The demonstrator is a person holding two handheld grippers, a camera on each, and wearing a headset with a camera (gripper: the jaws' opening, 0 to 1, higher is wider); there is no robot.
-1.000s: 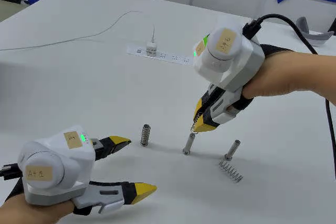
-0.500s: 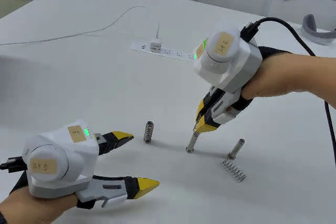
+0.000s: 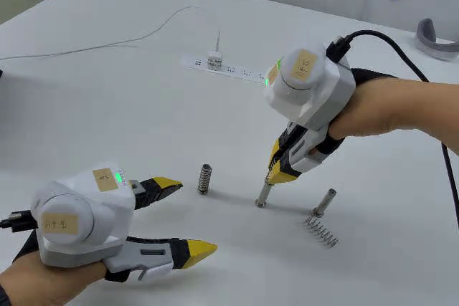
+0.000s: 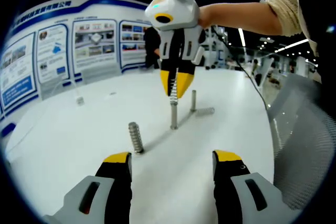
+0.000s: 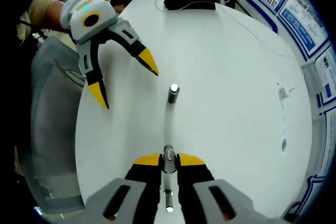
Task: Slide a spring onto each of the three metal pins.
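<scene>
Your left gripper (image 3: 188, 216): near left on desk (image 3: 107, 105), jaws spread wide, nothing between them. Left pin (image 5: 174, 88) just beyond their tips, fitted spring (image 4: 136, 138) sleeving it, grey coils. Middle pin (image 3: 264, 195) upright, shaft bare. Your right gripper (image 3: 276, 175) directly above it, jaws pinching small spring (image 5: 168, 162). Can't tell if coil has caught pin top; jaws hide it. Right pin (image 3: 324, 202) bare, loose spring (image 3: 320, 231) lying beside its base.

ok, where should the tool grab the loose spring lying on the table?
Probably mid-length, across the coils, from above. The loose spring lies flat on the table, sides exposed; a middle grip leaves an end free for the bare pin beside it.
</scene>
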